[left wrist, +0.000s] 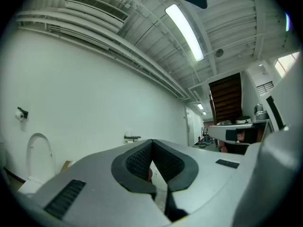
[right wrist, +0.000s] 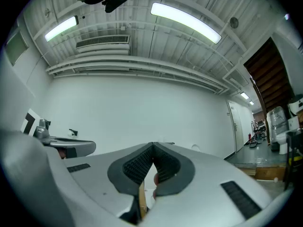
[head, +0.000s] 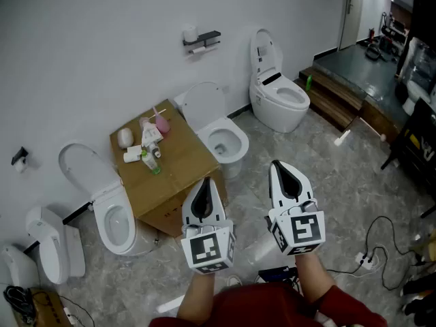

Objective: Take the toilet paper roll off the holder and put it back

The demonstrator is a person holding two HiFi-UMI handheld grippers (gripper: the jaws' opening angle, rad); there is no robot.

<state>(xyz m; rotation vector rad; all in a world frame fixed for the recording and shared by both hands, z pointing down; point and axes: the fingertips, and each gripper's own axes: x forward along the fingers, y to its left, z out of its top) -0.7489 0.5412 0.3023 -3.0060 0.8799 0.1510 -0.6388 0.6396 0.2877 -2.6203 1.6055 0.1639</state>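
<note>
- Both the left tongs (head: 208,182) and right tongs (head: 276,165) are held clenched, with nothing grasped.
- Roll (head: 191,33) is seen on the wall holder (head: 206,39), well ahead of both.
- Jaws should be opened before the roll is approached squarely.

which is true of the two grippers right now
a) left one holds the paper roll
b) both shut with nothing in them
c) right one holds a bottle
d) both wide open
b: the left gripper and the right gripper each show jaws meeting at the tips with nothing between them. In the head view both are held over the floor, far from the toilet paper holder on the wall.
</note>
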